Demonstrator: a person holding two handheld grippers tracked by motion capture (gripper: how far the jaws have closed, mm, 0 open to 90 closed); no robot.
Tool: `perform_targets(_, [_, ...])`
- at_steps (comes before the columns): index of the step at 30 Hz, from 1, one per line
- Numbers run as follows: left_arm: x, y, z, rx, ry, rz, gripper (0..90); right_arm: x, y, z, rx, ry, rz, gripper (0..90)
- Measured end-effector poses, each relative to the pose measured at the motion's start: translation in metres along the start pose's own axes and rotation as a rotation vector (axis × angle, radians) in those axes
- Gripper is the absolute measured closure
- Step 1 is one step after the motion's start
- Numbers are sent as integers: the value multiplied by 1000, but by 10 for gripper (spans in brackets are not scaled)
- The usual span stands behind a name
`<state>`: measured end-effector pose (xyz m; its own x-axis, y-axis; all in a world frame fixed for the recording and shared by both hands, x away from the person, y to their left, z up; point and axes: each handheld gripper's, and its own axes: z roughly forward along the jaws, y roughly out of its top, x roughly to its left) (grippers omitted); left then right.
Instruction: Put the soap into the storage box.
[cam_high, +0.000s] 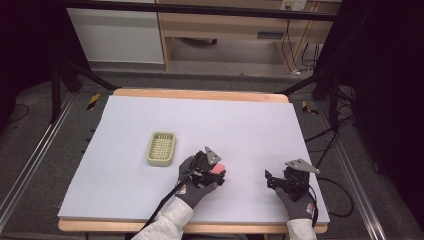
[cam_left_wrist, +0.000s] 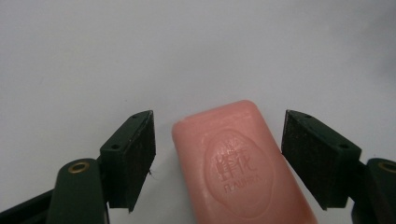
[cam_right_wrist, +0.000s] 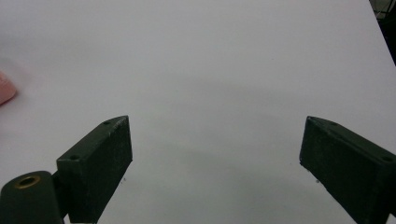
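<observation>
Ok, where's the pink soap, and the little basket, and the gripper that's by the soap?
pink soap (cam_left_wrist: 238, 163): left gripper view, on its stamped top face.
basket (cam_high: 161, 148): high view, on its slotted floor.
left gripper (cam_left_wrist: 217, 154): left gripper view, midway between its open jaws, over the soap.

Setting: a laboratory-style recording room, not a home.

- Pale lilac-white sheet-covered wooden worktop (cam_high: 200, 125), light wood edging showing at the far and near sides, standing apart from the walls.
- Black curtains (cam_high: 385, 75) hanging at both sides, enclosing the space.
- Black metal stand legs (cam_high: 75, 75) splayed on the floor at the far corners, and a black crossbar (cam_high: 200, 8) overhead.
- Grey floor with metal rails (cam_high: 30, 165) running along both sides of the worktop.
- Loose black cables (cam_high: 335, 135) trailing on the floor at the right.
- Light wooden desk (cam_high: 225, 30) and white cabinet (cam_high: 115, 35) at the back wall.
</observation>
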<state>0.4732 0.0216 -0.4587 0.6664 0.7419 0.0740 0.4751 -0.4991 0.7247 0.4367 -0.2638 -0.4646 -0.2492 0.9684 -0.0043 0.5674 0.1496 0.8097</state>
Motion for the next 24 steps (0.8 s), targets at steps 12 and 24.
perform_targets(12, [-2, -5, 11, 52, -27, -17, 264, 0, 0, 1, 11, 2, -3, 96])
perform_targets(24, [2, -10, 12, 76, -54, -53, 368, 1, 0, 2, 13, -3, -7, 96])
